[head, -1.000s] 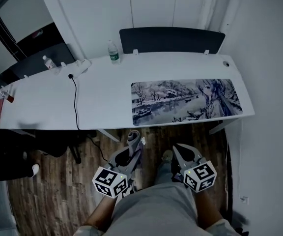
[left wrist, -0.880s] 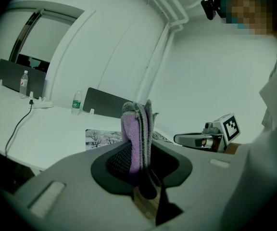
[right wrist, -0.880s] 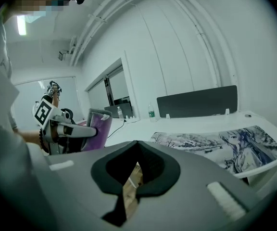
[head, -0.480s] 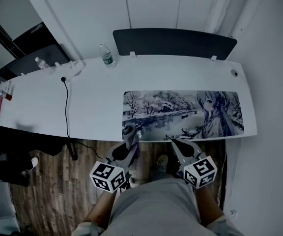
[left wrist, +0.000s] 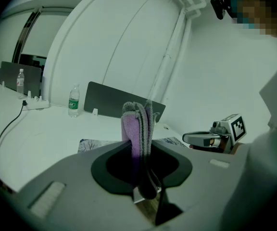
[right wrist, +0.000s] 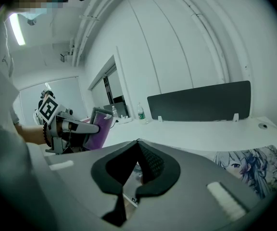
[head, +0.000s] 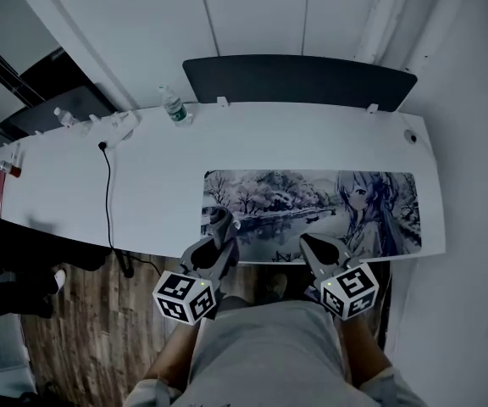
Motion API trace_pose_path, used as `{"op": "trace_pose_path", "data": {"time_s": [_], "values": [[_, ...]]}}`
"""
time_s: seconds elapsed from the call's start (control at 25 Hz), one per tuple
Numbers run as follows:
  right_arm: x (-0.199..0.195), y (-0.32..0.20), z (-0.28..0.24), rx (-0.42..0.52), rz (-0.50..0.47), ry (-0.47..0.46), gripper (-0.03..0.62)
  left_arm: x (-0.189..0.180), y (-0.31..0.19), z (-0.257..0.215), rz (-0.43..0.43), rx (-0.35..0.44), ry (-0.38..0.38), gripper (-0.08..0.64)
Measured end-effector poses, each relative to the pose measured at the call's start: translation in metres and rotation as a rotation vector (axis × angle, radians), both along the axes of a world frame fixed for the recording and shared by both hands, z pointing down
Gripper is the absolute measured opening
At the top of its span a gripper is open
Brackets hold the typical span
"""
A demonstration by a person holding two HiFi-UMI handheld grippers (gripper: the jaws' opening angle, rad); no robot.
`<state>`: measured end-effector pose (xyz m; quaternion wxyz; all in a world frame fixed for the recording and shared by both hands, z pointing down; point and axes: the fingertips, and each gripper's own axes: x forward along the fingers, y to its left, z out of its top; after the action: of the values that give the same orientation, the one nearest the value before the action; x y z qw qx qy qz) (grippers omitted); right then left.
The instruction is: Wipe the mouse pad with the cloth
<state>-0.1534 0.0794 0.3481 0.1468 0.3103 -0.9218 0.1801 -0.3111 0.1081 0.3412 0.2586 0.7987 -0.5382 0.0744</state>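
The long mouse pad [head: 312,214] with a snowy scene and an anime figure lies on the right half of the white desk [head: 142,185]. My left gripper [head: 220,225] is shut on a folded purple cloth [left wrist: 137,126], which stands upright between its jaws over the pad's near left corner [left wrist: 93,145]. My right gripper [head: 313,246] hovers at the pad's front edge, jaws shut with nothing in them [right wrist: 138,143]. In the right gripper view the pad's figure end [right wrist: 249,165] lies to the right, and the left gripper with the cloth [right wrist: 97,129] is at the left.
A water bottle [head: 174,108] and a dark divider panel [head: 299,79] stand at the desk's back edge. A black cable [head: 107,193] runs from a power strip [head: 121,121] over the front edge. Wooden floor [head: 83,329] lies below the desk. A wall bounds the right.
Both grippers have moved forward, from over the floor in front of the desk to the pad's near edge. The cloth has stayed in the left gripper.
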Motion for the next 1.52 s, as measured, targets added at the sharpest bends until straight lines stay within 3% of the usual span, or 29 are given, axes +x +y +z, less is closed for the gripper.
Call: {"op": "trace_pose_path", "data": {"time_s": [0.44,0.84,1.2,1.52], "values": [[-0.033,-0.026,0.011,-0.043,-0.041,0.005,0.008,-0.044,-0.018,0.022,-0.08,-0.113,0.005,0.109],[-0.056,-0.051,0.019,-0.083,0.029,0.034,0.006,-0.108,-0.056,0.052,-0.058,-0.223,-0.071,0.107],[-0.08,-0.065,0.024,-0.084,0.045,0.05,0.006,-0.133,-0.08,0.082,-0.015,-0.33,-0.099,0.107],[-0.093,-0.069,0.048,-0.138,-0.017,0.054,0.008,-0.14,-0.112,0.117,-0.021,-0.438,-0.135,0.107]]}}
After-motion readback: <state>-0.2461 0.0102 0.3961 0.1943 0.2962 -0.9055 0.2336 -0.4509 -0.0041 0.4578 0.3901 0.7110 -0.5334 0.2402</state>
